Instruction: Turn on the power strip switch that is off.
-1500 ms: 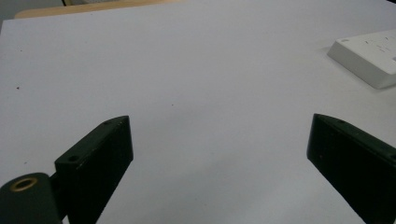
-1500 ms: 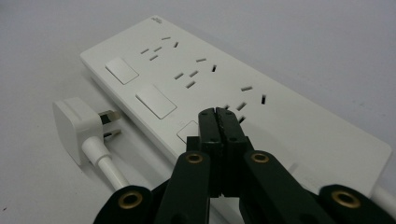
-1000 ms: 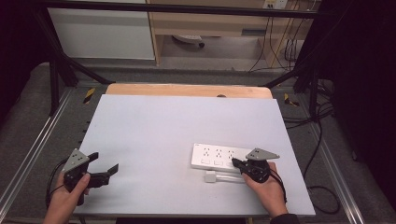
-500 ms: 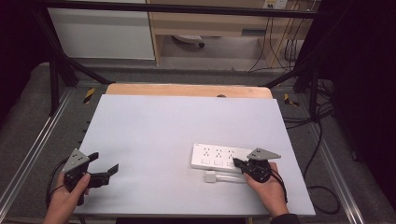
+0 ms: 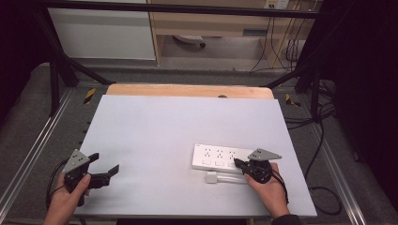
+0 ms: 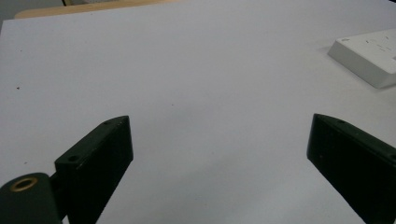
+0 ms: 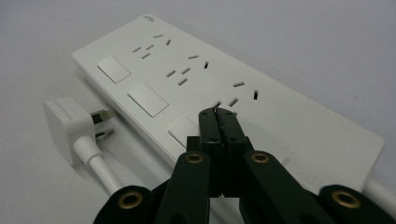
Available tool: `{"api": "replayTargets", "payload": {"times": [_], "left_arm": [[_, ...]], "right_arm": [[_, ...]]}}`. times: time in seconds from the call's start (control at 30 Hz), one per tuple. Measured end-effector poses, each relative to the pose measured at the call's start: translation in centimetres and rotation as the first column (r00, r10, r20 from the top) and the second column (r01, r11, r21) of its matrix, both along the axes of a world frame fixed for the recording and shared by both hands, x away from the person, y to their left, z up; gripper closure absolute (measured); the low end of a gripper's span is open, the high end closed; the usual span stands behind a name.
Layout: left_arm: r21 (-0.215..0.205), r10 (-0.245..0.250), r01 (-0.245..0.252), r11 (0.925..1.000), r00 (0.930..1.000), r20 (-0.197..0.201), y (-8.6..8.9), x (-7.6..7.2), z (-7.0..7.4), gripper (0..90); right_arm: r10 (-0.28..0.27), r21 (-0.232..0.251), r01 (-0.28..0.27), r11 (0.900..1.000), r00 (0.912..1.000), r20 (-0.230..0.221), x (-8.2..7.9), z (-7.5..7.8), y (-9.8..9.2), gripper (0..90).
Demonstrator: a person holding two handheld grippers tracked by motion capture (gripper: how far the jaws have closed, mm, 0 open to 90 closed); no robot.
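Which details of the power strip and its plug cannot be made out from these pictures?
- Power strip, right gripper view: the shut right gripper covers part of the nearest switch.
- Plug, right gripper view: its cable leaves past the bottom edge.
- Power strip, left gripper view: cut off by the right edge.
- High view: socket markings too small.

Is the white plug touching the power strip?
Apart. The right gripper view shows bare table between the plug prongs and the power strip edge.
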State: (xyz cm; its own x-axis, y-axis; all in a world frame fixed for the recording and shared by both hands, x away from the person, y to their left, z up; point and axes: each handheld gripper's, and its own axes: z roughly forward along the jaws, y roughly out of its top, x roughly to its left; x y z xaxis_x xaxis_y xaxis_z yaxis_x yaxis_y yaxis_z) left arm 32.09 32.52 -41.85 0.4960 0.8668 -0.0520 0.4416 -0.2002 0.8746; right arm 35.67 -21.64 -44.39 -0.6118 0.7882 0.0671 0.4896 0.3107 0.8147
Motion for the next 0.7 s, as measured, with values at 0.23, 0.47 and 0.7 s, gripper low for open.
{"api": "replayTargets", "payload": {"times": [0.23, 0.47, 0.7], "left_arm": [[0.0, 0.0, 0.0, 1.0, 1.0, 0.0, 0.01, 0.01, 0.01, 7.1], [0.001, 0.0, 0.0, 1.0, 1.0, 0.0, 0.0, 0.01, 0.0, 7.1], [0.0, 0.001, -0.001, 1.0, 1.0, 0.0, 0.03, 0.01, 0.01, 7.1]], "right_arm": [[0.003, 0.001, -0.003, 1.0, 0.9999, 0.015, 0.01, 0.2, 0.13, 90.0], [0.003, 0.02, -0.004, 1.0, 0.9994, 0.033, -0.06, 0.48, 0.1, 90.0], [0.002, 0.032, -0.003, 0.999, 0.9991, 0.041, -0.13, 0.68, 0.18, 90.0]]}}
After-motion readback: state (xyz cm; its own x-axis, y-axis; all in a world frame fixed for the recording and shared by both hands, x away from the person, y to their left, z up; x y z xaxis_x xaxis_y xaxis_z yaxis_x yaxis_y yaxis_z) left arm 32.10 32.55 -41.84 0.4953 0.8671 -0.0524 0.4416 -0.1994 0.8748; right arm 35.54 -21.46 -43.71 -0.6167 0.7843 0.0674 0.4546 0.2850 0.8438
